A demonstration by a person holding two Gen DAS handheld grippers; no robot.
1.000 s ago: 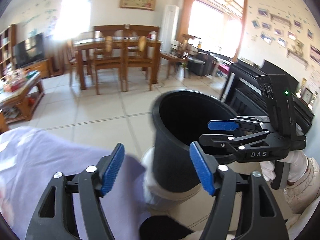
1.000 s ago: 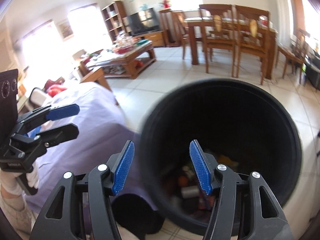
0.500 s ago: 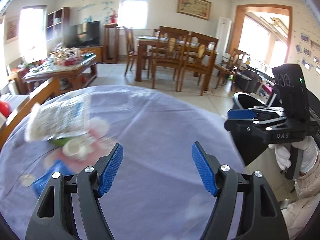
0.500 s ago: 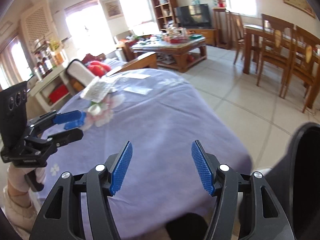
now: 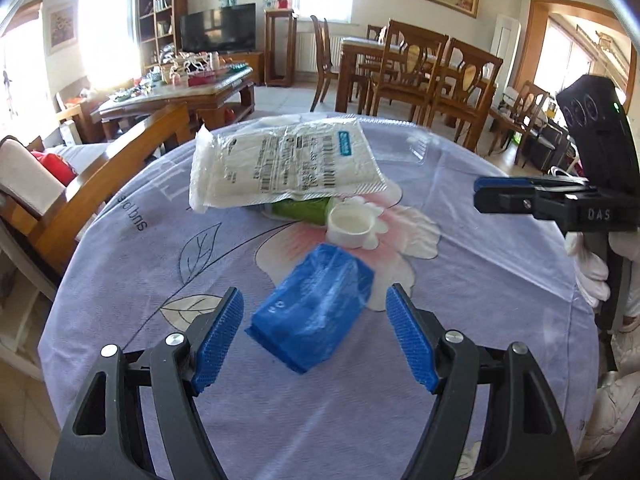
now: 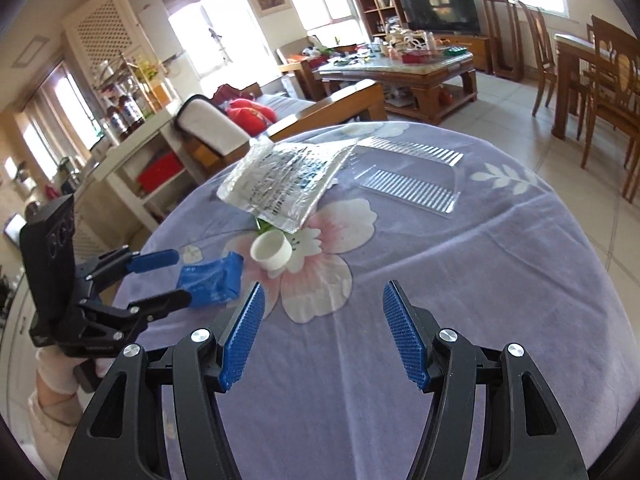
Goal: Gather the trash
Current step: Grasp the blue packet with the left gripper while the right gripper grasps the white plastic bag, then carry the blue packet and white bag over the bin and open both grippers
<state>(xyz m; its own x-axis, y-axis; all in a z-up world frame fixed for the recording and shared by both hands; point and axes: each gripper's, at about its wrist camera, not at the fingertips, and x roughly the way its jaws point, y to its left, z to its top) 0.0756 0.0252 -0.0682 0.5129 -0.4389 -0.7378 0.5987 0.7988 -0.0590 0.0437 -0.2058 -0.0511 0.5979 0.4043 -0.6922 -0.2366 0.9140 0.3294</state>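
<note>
A crumpled blue wrapper lies on the purple floral tablecloth, just ahead of and between the open fingers of my left gripper. Behind it stand a small white cup, a green packet and a large clear printed plastic bag. In the right wrist view the wrapper, cup and bag lie ahead and left of my open, empty right gripper. The left gripper flanks the wrapper there.
Clear ribbed plastic trays lie on the far right of the table. A wooden sofa arm borders the table's left. A coffee table and dining chairs stand beyond.
Both grippers swung away from the black bin to face the table. My left gripper moved forward until the blue wrapper sits between its open fingers. The bin is out of view.
</note>
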